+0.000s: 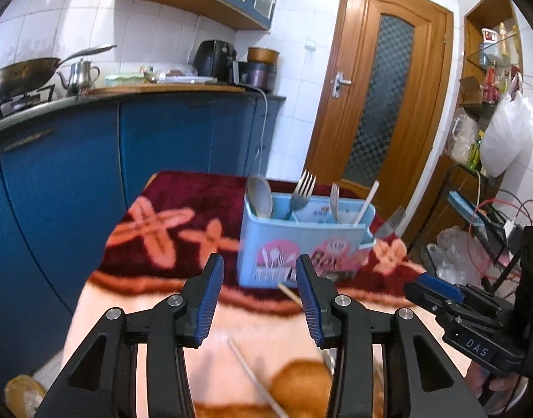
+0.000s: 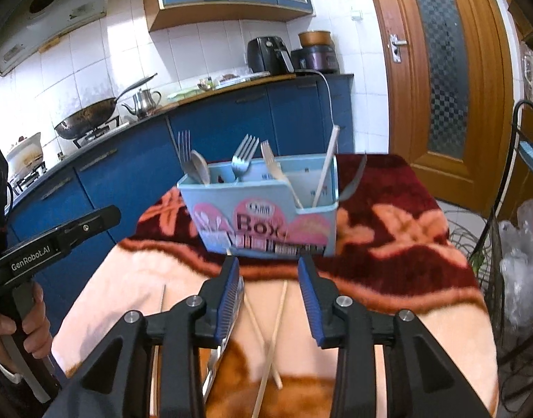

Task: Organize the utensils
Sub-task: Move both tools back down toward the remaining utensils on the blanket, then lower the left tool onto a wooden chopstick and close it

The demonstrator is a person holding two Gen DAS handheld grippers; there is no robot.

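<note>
Your right gripper is partly open and holds nothing. Directly beneath its jaws, two pale chopsticks lie crossed on the patterned blanket; something metallic sits under its left finger, too blurred to name. Your left gripper is also partly open and empty, with a thin stick lying below it and another stick end by its right finger. Just beyond both grippers stands the light blue utensil box, already holding a spoon, forks and one upright chopstick. This looks like the reach for the loose chopsticks. Next, you would lower onto one stick, close across its shaft, and lift it into the box's right-hand compartment.
</note>
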